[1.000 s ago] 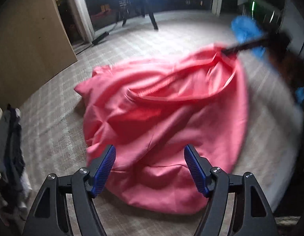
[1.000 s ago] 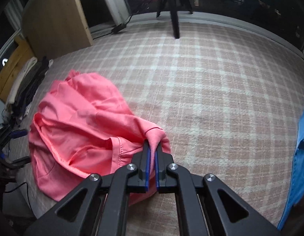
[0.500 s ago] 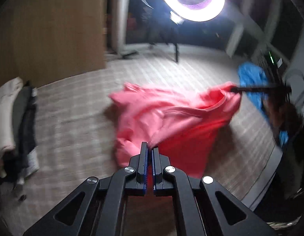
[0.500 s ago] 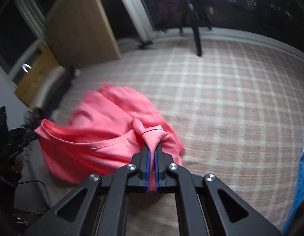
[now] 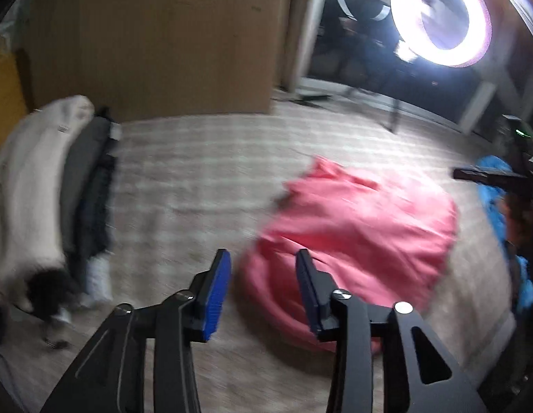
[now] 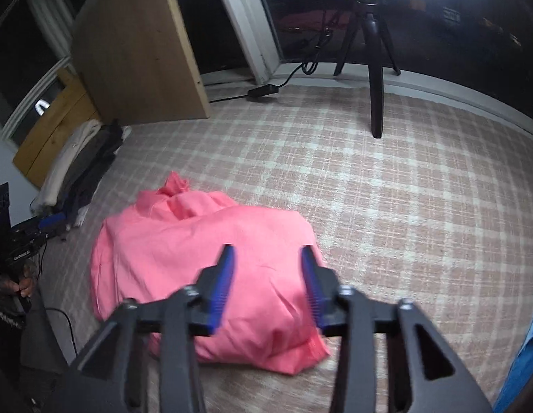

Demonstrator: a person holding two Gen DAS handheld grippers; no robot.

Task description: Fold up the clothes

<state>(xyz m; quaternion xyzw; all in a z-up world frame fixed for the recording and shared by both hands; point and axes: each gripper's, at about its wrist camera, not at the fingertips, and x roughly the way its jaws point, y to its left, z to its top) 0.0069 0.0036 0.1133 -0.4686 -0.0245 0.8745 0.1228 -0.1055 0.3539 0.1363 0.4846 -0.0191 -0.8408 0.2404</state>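
A pink garment (image 6: 204, 261) lies bunched in a loose heap on the checked carpet. In the left wrist view the same pink garment (image 5: 363, 237) is blurred, right of centre. My right gripper (image 6: 266, 258) hovers above the heap, its jaws opening, with no cloth pinched between the blue pads. My left gripper (image 5: 263, 261) is above the heap's left edge, jaws also opening and holding nothing. The right gripper's dark tip (image 5: 487, 175) shows at the right edge of the left wrist view.
A pile of folded white and dark clothes (image 5: 53, 189) lies left, also seen in the right wrist view as a pile (image 6: 80, 165). A blue garment (image 5: 497, 192) lies right. A ring light (image 5: 442, 20) on a tripod (image 6: 373, 69) stands behind. A wooden panel (image 6: 135, 48) leans at the back.
Both grippers were shut on the pink garment half a second ago and have let it go. The garment has dropped into a heap, and both grippers have risen away from it.
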